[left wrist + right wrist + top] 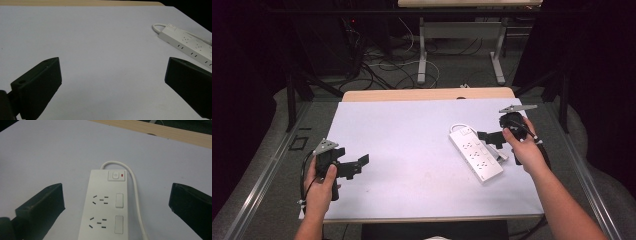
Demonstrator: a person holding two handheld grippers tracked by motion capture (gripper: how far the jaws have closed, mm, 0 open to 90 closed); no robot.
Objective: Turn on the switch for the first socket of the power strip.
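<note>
The right tool (490,138) is hanging wide open, holding nothing, over the long white plastic power strip (475,153); the left tool (357,165) is gaping empty too.

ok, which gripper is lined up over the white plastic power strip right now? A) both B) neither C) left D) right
D: the right gripper hangs above the switch end of the white plastic power strip, jaws spread wide to either side of it, while the left gripper sits open over the bare white table sheet, well away from the strip.
</note>
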